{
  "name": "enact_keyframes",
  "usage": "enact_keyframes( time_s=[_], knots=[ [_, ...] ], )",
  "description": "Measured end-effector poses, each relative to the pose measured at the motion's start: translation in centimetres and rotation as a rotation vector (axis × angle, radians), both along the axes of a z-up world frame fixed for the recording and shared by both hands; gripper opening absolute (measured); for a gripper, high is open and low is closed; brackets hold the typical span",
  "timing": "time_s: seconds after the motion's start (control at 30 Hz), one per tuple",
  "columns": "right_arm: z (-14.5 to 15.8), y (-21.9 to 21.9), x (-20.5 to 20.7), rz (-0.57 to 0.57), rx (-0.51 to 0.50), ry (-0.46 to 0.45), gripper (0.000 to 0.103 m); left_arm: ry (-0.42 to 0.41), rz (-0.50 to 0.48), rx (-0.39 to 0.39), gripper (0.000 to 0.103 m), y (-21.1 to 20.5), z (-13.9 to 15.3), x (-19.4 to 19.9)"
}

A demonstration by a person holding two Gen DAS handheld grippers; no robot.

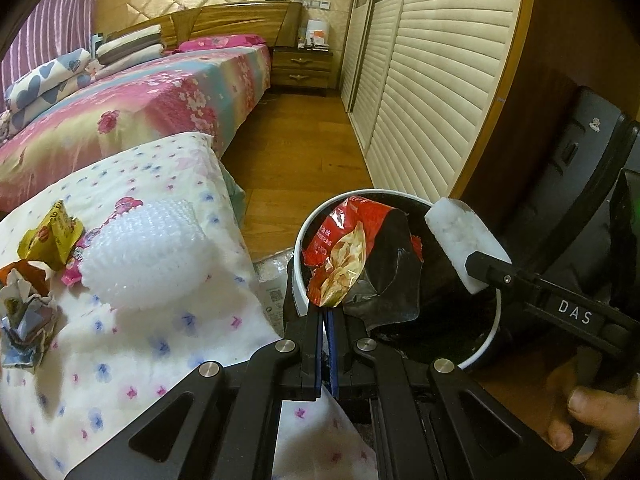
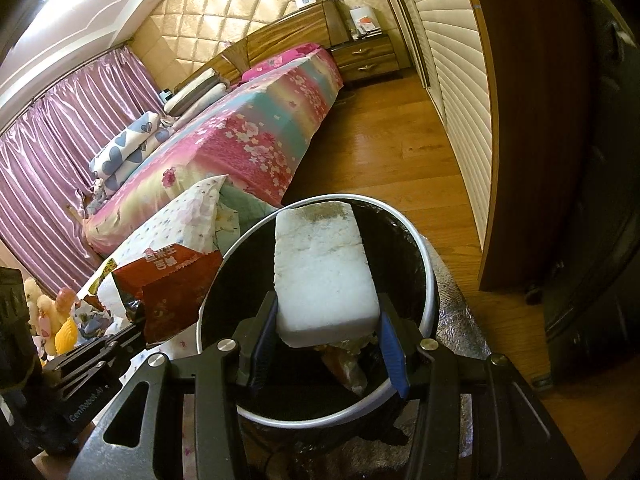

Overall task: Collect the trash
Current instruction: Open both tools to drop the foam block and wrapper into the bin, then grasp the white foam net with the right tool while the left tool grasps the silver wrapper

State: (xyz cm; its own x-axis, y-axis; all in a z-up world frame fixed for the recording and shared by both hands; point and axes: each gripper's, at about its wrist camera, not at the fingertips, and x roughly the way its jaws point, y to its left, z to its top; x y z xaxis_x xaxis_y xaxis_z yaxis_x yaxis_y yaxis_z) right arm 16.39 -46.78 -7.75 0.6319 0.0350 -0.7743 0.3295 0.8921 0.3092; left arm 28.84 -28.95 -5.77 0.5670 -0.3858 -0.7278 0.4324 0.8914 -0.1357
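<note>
Left tool [image 1: 327, 312]: clamped on the red snack bag [image 1: 344, 256], over the bin [image 1: 490, 344].
Right tool [image 2: 326, 344]: gripping the white foam block [image 2: 324, 264] above the bin's mouth.
Remaining trash: wrappers [image 1: 44, 240] on the flowered bedding [image 1: 168, 344].

A crumpled red snack bag [image 1: 344, 256] and a white foam block [image 2: 324, 268] are hanging over the black-lined bin [image 2: 430, 280]; more wrappers [image 1: 36, 264] are lying on the bedding.

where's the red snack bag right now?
In the left wrist view, the red snack bag is pinched in the left claw over the near-left rim of the trash bin, left of the white foam block.
</note>
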Motion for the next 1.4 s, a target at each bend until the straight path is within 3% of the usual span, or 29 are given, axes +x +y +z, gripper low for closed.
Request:
enact_keyframes(
  time_s=[0.5,0.67,0.73,0.8,0.83,1.4],
  knots=[
    [-0.7,-0.8,0.9,-0.006,0.01,0.019,0.051,0.012,-0.007,-0.003,0.004,-1.1,-0.1,0.9],
    [-0.6,-1.1,0.8,-0.023,0.023,0.021,0.055,-0.004,0.006,-0.003,0.04,-0.7,0.1,0.4],
    [-0.4,-1.1,0.6,-0.028,0.02,0.016,0.058,-0.006,0.012,-0.016,0.043,-0.1,0.3,0.0],
    [-0.1,-0.8,0.3,-0.03,0.022,0.005,0.074,-0.009,0.023,-0.022,0.048,0.6,0.4,-0.5],
    [0.1,-0.7,0.2,-0.03,0.024,-0.003,0.076,-0.011,0.032,-0.024,0.05,1.1,0.4,-0.8],
    [1.9,8.0,-1.7,0.117,-0.005,-0.067,0.09,-0.016,0.23,-0.058,0.067,12.1,1.0,-7.6]
  ],
)
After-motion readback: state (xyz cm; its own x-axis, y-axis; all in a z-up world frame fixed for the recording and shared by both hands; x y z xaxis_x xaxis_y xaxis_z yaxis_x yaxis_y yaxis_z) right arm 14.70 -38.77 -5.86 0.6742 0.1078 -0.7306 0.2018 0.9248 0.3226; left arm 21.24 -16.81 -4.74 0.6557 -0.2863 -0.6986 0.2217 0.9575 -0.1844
